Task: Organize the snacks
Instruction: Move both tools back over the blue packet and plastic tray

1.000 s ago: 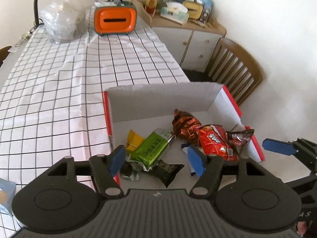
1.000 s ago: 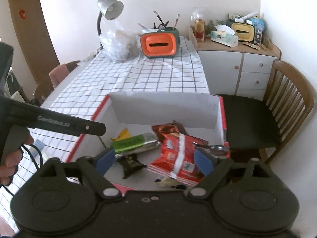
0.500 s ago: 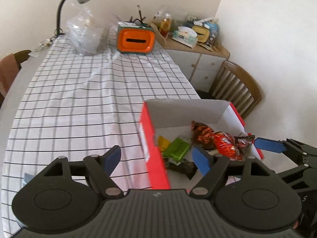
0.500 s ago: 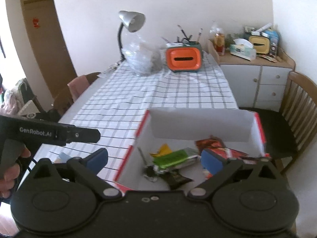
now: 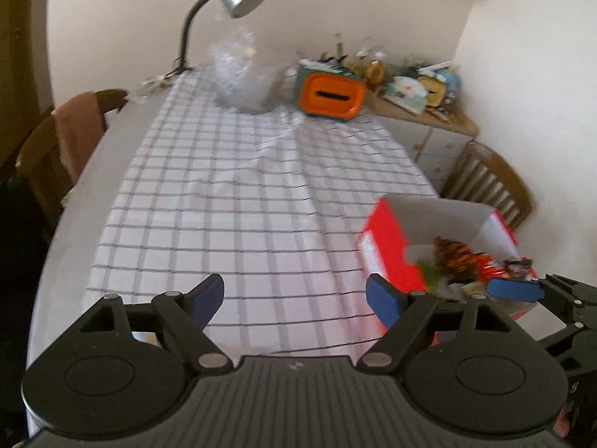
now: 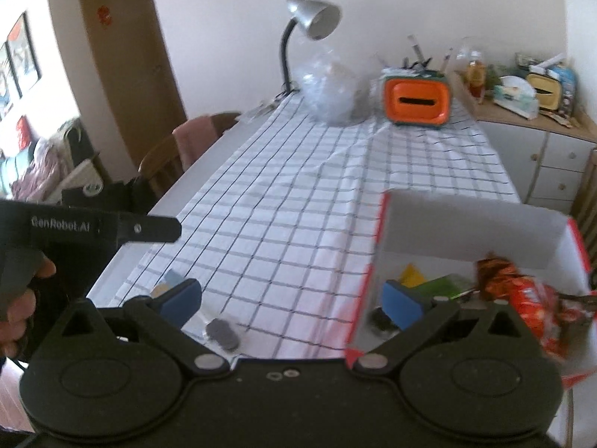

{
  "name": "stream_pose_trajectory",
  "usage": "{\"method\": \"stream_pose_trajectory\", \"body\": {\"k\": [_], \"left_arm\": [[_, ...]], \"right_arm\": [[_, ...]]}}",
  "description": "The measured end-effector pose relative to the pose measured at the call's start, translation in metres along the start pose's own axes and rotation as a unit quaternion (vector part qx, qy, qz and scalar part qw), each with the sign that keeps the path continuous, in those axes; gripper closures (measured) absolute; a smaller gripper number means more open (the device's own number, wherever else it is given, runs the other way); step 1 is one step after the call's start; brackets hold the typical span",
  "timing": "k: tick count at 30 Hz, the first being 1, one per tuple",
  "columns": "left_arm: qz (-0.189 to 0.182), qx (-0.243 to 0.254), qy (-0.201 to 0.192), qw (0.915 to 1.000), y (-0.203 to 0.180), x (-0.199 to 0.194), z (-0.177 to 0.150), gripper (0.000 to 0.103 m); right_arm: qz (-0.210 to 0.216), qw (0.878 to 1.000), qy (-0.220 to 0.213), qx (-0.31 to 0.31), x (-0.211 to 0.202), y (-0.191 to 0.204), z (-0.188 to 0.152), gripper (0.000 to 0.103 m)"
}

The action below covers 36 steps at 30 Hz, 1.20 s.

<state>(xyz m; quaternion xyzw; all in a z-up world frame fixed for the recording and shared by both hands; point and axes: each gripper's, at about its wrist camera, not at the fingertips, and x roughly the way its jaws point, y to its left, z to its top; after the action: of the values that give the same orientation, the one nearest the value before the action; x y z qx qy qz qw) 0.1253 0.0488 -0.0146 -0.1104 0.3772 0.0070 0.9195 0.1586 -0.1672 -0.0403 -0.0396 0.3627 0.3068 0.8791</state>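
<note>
two fisheye views look forward along hand-held tongs over a table [image 5: 231, 201] covered in a white checked cloth.

the left tongs [image 5: 294, 298] are spread wide and hold nothing; only bare cloth lies between their blue pads. a second ago these tongs hung directly over the open box, and half a second ago its red wall sat between the pads. now the red-and-white cardboard box [image 5: 388, 246] lies off to the right of them, so the left tongs have swung away to the left.

the right tongs [image 6: 291, 300] are also spread and empty. a second ago they framed the snacks in the box; now their right pad sits over the box's near left corner [image 6: 373, 272] and their left pad over the cloth.

the snacks are inside the box, to the right of both tongs: a shiny orange-brown wrapper [image 6: 496, 270], a red packet [image 6: 537, 306], a green packet [image 6: 447, 285] and a yellow one [image 6: 410, 274].

ahead of the right tongs' left pad, loose on the cloth, lie a dark oval piece [image 6: 222, 334] and a small blue-and-tan packet [image 6: 168, 283]; what they are is too blurred to tell.

judging by this, a drop into the box is finished and both tongs are turning toward the leftover items on the cloth, which probably go in next.
</note>
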Motion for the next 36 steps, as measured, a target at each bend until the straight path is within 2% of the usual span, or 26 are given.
{"method": "stream_pose_trajectory", "body": {"k": [8,17,25,32,36], "left_arm": [[0.037,-0.02,0.025,0.9988,0.065,0.008,-0.01,0.02],[0.056,-0.02,0.072,0.9956,0.113,0.037,-0.029,0.02],[0.062,-0.003,0.107,0.9923,0.126,0.067,-0.04,0.02],[0.063,0.005,0.131,0.9894,0.128,0.092,-0.046,0.02],[0.06,0.013,0.141,0.9881,0.128,0.101,-0.048,0.02]], "right_arm": [[0.007,0.998,0.047,-0.047,0.049,0.05,-0.01,0.0],[0.016,0.993,0.094,-0.076,0.099,0.078,-0.024,0.002],[0.014,0.985,0.133,-0.107,0.139,0.091,-0.035,0.013],[0.01,0.98,0.155,-0.126,0.161,0.091,-0.04,0.028],[0.011,0.979,0.159,-0.125,0.167,0.09,-0.041,0.03]]}}
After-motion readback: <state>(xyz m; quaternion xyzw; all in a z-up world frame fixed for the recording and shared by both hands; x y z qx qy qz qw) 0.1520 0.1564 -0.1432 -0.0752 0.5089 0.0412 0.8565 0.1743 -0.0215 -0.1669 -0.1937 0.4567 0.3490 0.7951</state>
